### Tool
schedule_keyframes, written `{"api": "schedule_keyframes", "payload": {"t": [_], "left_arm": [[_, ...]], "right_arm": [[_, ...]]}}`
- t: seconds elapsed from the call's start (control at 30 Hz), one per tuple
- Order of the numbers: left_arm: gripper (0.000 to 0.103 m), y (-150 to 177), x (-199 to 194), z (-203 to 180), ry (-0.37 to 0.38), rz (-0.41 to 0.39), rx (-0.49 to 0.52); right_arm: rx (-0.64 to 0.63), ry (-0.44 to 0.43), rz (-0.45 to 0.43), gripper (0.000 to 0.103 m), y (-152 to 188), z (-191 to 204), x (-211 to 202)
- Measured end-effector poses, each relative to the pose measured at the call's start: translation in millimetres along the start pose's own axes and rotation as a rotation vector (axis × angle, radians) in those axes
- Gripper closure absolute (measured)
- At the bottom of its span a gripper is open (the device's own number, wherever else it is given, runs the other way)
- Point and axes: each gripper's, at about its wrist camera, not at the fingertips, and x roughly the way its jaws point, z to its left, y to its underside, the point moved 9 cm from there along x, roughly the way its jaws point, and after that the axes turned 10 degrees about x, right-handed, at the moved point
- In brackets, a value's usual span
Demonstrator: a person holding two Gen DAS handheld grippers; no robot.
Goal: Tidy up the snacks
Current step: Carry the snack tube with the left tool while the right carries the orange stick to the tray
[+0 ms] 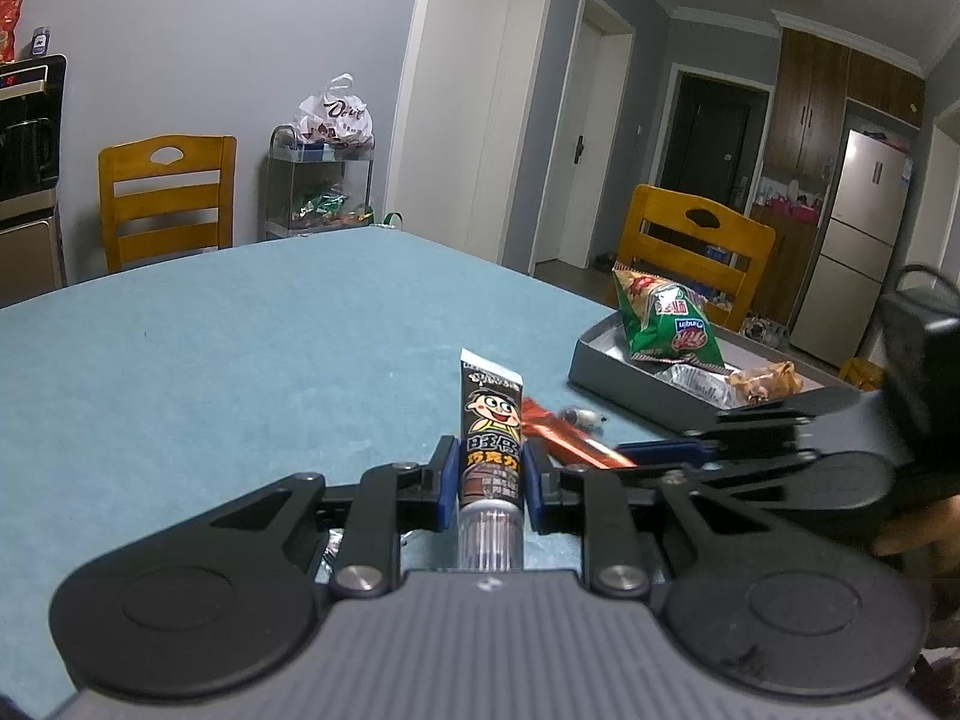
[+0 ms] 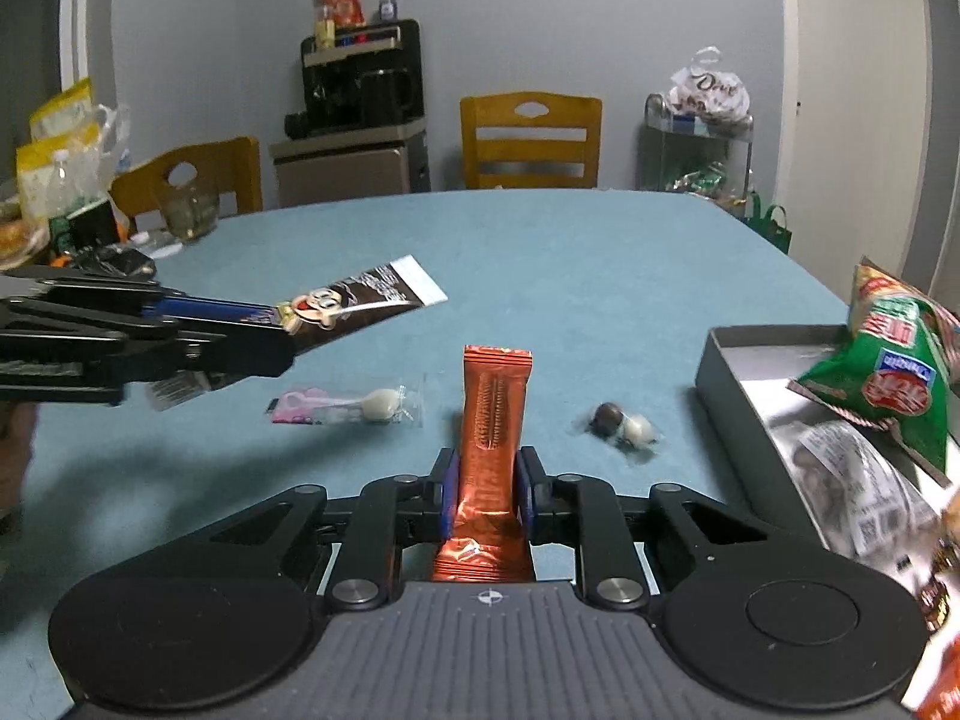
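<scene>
The left gripper (image 1: 489,480) is clamped on a brown chocolate tube (image 1: 491,420) — its long axis runs straight ahead between the fingers, flat crimped end pointing away, clear cap back toward the camera. The right gripper (image 2: 485,480) pinches an orange wrapper bar (image 2: 492,420), likewise pointing forward — above the desk (image 2: 600,300); the gray tray (image 2: 720,372) lies to its right

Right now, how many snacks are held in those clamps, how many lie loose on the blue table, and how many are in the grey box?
Held: 2, brown tube, orange bar
Loose on table: 2, lollipop, chocolate balls
In box: at least 3, green bag clearest
Total: at least 7
</scene>
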Motion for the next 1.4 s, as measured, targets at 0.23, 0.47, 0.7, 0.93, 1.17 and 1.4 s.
{"api": "schedule_keyframes", "payload": {"t": [0.23,0.47,0.7,0.93,1.17,1.4], "left_arm": [[0.085,4,11,-10,-0.004,0.02,0.023],[0.085,9,20,-16,-0.019,0.034,0.028],[0.085,-4,20,-31,-0.051,-0.024,0.059],[0.085,-22,13,-40,-0.085,-0.07,0.066],[0.086,-42,8,-57,-0.094,-0.094,0.107],[0.086,-65,10,-87,-0.063,-0.128,0.141]], "right_arm": [[-0.037,-0.022,-0.042,0.081,10,-4,-36],[-0.022,-0.023,-0.043,0.081,18,-17,-51],[0.006,-0.049,-0.082,0.081,13,-24,-67],[0.009,-0.073,-0.122,0.081,5,-29,-82],[0.021,-0.07,-0.185,0.081,-9,-45,-102],[0.054,-0.039,-0.248,0.081,-19,-77,-124]]}}
